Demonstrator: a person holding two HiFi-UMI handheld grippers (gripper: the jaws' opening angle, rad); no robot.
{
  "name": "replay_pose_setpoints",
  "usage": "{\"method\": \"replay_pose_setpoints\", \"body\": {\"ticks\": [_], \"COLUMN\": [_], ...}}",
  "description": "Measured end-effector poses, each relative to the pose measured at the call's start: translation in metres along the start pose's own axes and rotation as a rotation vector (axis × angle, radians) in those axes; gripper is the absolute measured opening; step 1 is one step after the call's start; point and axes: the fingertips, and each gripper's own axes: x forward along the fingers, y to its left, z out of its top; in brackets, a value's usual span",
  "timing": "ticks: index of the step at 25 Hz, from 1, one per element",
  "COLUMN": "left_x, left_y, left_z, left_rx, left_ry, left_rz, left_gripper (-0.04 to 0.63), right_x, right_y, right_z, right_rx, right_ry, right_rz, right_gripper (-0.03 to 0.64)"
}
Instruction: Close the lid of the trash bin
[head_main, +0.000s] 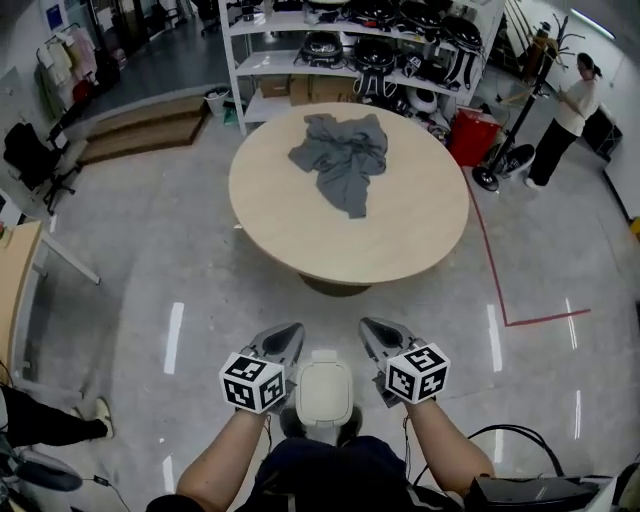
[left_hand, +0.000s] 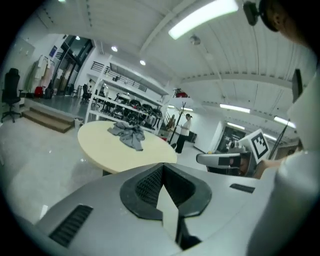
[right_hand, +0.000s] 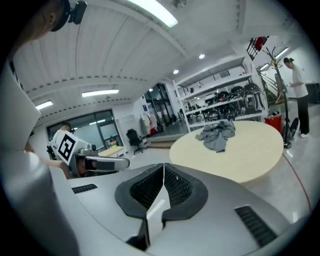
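A small cream trash bin (head_main: 323, 390) stands on the floor right in front of me, seen from above, its lid lying flat on top. My left gripper (head_main: 287, 336) hangs just left of it and my right gripper (head_main: 373, 331) just right of it, both a little above and beyond the lid, neither touching it. In the left gripper view the jaws (left_hand: 162, 168) meet at their tips with nothing between them; the right gripper (left_hand: 226, 159) shows off to the side. The right gripper's jaws (right_hand: 164, 167) are likewise shut and empty. The bin is hidden in both gripper views.
A round beige table (head_main: 400, 230) with a crumpled grey cloth (head_main: 341, 156) stands ahead. Behind it are white shelves (head_main: 262, 62), a red bin (head_main: 473, 134) and a coat stand (head_main: 520, 120) with a person (head_main: 565, 118). Red tape (head_main: 495, 290) lines the floor at right.
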Motion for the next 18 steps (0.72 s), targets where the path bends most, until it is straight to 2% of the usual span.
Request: {"method": "replay_pose_setpoints", "body": {"ticks": [3, 6, 9, 12, 14, 16, 18], "left_x": [-0.022, -0.038, -0.051, -0.058, -0.058, -0.058, -0.065], "left_y": [-0.025, -0.043, -0.063, -0.079, -0.086, -0.095, -0.111], "left_z": [0.062, 0.106, 0.126, 0.132, 0.129, 0.124, 0.127], "left_rx": [-0.015, 0.050, 0.112, 0.148, 0.159, 0.151, 0.116], "left_ry": [-0.161, -0.251, -0.317, -0.349, -0.338, -0.328, -0.356], "left_rz": [-0.033, -0.043, -0.088, -0.103, -0.098, -0.110, -0.163], "left_gripper": [-0.003, -0.003, -0.003, -0.003, -0.003, -0.003, -0.003], "right_x": [-0.022, -0.039, -0.050, -0.062, -0.067, -0.070, -0.075], "right_y": [0.012, 0.019, 0.026, 0.036, 0.040, 0.042, 0.042], "right_z": [0.054, 0.100, 0.120, 0.126, 0.125, 0.122, 0.120], "right_rx": [-0.031, -0.067, -0.099, -0.099, -0.118, -0.145, -0.158], "right_ry": [-0.116, -0.207, -0.212, -0.208, -0.210, -0.211, -0.220], "right_rz": [0.011, 0.018, 0.039, 0.083, 0.097, 0.100, 0.099], "right_gripper": [0.011, 0.011, 0.011, 0.011, 0.011, 0.011, 0.011]}}
